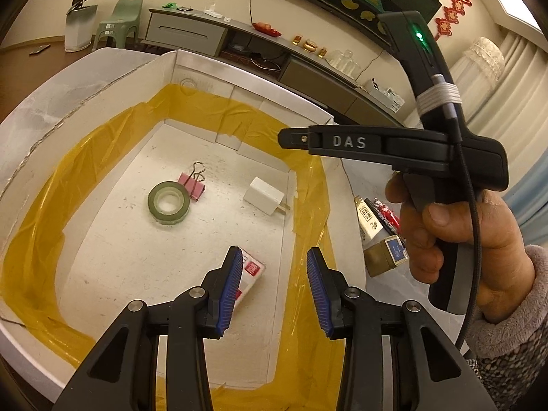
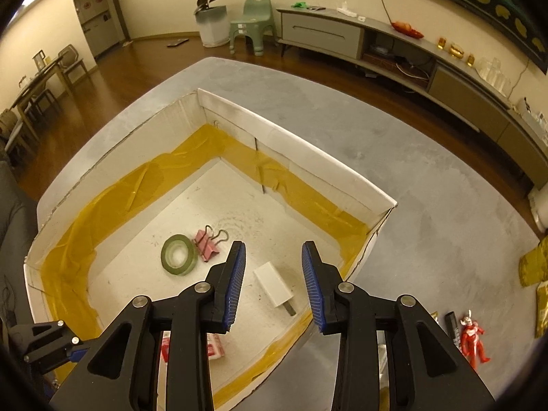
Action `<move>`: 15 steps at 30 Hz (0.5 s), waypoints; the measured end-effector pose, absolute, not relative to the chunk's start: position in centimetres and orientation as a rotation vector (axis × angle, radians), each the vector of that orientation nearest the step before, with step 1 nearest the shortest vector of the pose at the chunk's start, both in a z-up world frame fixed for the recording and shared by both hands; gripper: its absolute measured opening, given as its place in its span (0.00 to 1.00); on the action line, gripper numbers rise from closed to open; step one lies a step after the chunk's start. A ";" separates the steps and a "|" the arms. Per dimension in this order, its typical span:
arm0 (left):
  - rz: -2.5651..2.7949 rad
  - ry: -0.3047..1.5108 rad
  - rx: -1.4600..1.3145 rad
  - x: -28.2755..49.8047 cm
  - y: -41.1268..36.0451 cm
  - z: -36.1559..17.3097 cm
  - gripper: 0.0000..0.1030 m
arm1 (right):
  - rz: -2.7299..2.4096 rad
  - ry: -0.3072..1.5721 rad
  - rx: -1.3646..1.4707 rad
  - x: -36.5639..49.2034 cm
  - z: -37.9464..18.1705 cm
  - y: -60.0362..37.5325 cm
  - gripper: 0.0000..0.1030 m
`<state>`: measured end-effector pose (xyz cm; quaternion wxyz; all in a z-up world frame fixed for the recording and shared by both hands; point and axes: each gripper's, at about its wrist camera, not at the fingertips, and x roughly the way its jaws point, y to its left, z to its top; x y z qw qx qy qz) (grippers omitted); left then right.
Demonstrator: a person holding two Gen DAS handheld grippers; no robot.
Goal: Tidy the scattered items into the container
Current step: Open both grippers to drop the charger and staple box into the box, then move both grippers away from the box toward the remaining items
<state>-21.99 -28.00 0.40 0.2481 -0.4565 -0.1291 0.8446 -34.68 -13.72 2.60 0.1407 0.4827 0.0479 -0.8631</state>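
A white cardboard box (image 1: 253,78) lined with yellow tape holds a green tape roll (image 1: 168,202), a pink binder clip (image 1: 193,185), a white charger plug (image 1: 263,195) and a red-and-white pack (image 1: 251,274). My left gripper (image 1: 274,257) hovers open and empty above the pack. In the right wrist view, my right gripper (image 2: 274,250) stands open and empty over the box (image 2: 308,157), above the charger plug (image 2: 274,286). The tape roll (image 2: 178,255) and the clip (image 2: 207,245) lie to its left. Outside the box lie a red figure (image 2: 472,339) and gold packs (image 2: 532,267).
The box sits on a grey rug (image 2: 411,205). A hand (image 1: 445,239) holds the right gripper's handle beside the box. More loose items (image 1: 380,257) lie just right of the box wall. A long TV cabinet (image 2: 445,68), a green stool (image 2: 253,24) and a dining table (image 2: 37,78) stand farther off.
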 end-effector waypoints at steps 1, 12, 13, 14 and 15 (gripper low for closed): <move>2.303 -0.359 -1.245 -21.9 -28.3 0.3 0.40 | -2.491 0.135 1.392 -34.5 2.7 -13.7 0.35; 2.333 -0.368 -1.239 -20.9 -29.9 0.7 0.40 | -2.473 0.118 1.372 -33.0 3.1 -14.5 0.35; 2.333 -0.364 -1.239 -20.7 -29.9 0.8 0.40 | -2.471 0.115 1.370 -32.8 3.1 -14.5 0.35; 2.333 -0.360 -1.238 -20.6 -29.8 0.8 0.40 | -2.470 0.111 1.368 -32.6 3.2 -14.5 0.35; 2.334 -0.358 -1.237 -20.4 -29.7 0.9 0.40 | -2.469 0.104 1.366 -32.4 3.3 -14.5 0.35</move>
